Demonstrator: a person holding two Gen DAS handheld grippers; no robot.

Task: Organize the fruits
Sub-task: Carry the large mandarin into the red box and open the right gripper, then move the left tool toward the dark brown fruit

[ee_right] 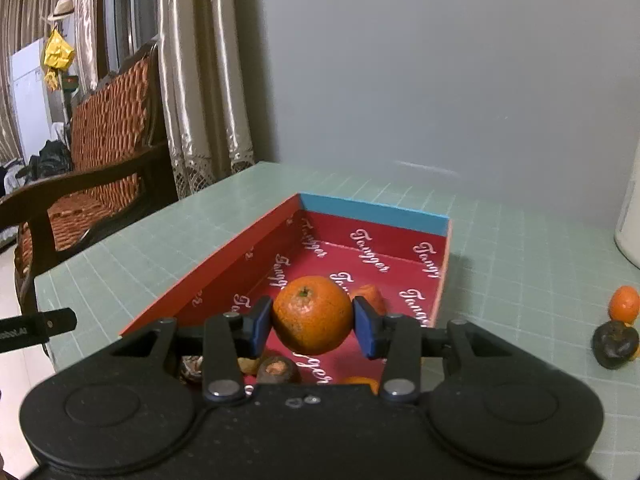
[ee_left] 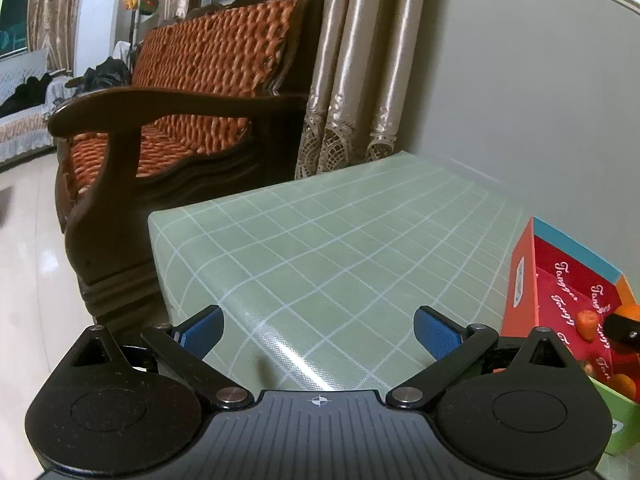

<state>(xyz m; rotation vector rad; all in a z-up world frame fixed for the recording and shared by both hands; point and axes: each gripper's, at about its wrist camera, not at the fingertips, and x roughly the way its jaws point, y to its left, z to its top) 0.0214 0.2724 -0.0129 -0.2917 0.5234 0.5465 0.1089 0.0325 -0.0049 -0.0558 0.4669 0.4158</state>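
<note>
My right gripper (ee_right: 313, 318) is shut on an orange tangerine (ee_right: 313, 314), held above the open red box (ee_right: 224, 268) printed with white lettering. Inside the box lie a small reddish fruit (ee_right: 370, 296), a brown one (ee_right: 276, 368) and another orange one (ee_right: 360, 382), partly hidden by the gripper. My left gripper (ee_left: 319, 334) stands open with nothing between its blue pads, over the green checked tablecloth (ee_left: 340, 232). In the left wrist view the same red box (ee_left: 524, 280) sits at the right edge, with the tangerine (ee_left: 628, 312) just visible.
On the cloth right of the box rest an orange fruit (ee_right: 624, 304) and a dark fruit (ee_right: 614, 344). A white container (ee_right: 630, 216) stands at the far right. A wooden sofa (ee_left: 180, 120) with orange cushions flanks the table's left; curtains (ee_left: 360, 64) and a grey wall lie behind.
</note>
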